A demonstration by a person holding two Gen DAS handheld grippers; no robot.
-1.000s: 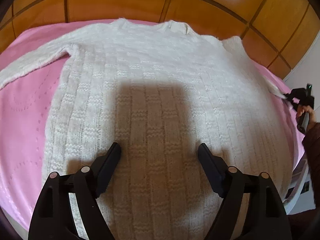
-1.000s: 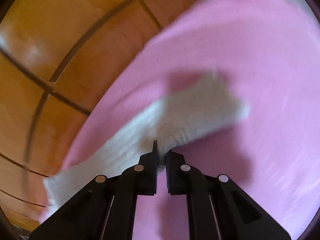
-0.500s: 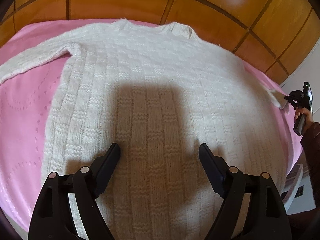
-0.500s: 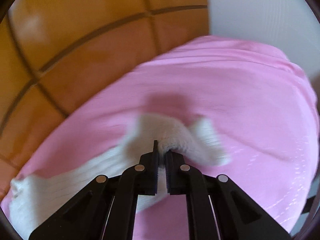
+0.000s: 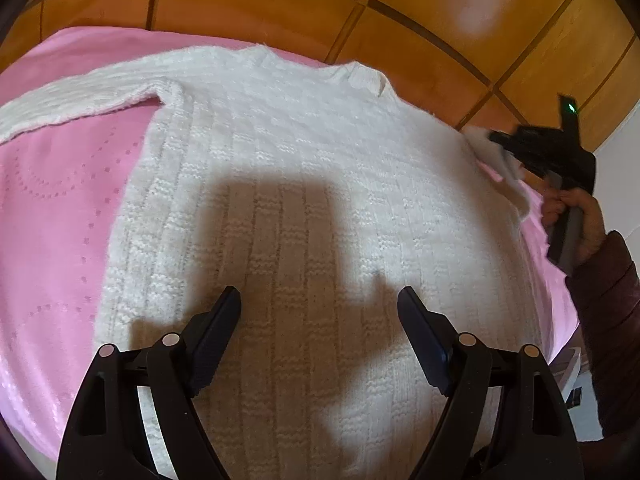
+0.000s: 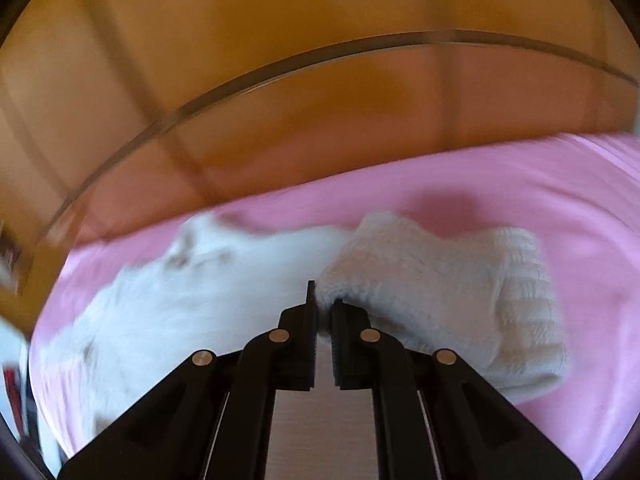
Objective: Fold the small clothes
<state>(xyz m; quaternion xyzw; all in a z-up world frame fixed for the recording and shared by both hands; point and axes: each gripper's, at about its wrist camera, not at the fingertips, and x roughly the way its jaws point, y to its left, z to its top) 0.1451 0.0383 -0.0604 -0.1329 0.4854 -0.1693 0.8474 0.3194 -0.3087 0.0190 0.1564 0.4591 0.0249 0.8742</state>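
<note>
The left claw (image 5: 319, 308) hovers with its fingers spread wide and holding nothing, just above the lower body of a white knitted sweater (image 5: 304, 184) lying flat on a pink bedspread (image 5: 60, 208); its hem is cut off by the frame's lower edge and partly in the claw's shadow; the left sleeve (image 5: 76, 100) runs out of frame. At the sweater's right edge the right claw (image 6: 323, 300), gripped by a hand (image 5: 576, 216) in a dark red cuff, is pressed together on the right sleeve (image 6: 444, 280), lifted and doubled over; motion blur smears the sweater body there; behind stands an orange wooden panelled headboard (image 5: 280, 4), its upper part cut off.
</note>
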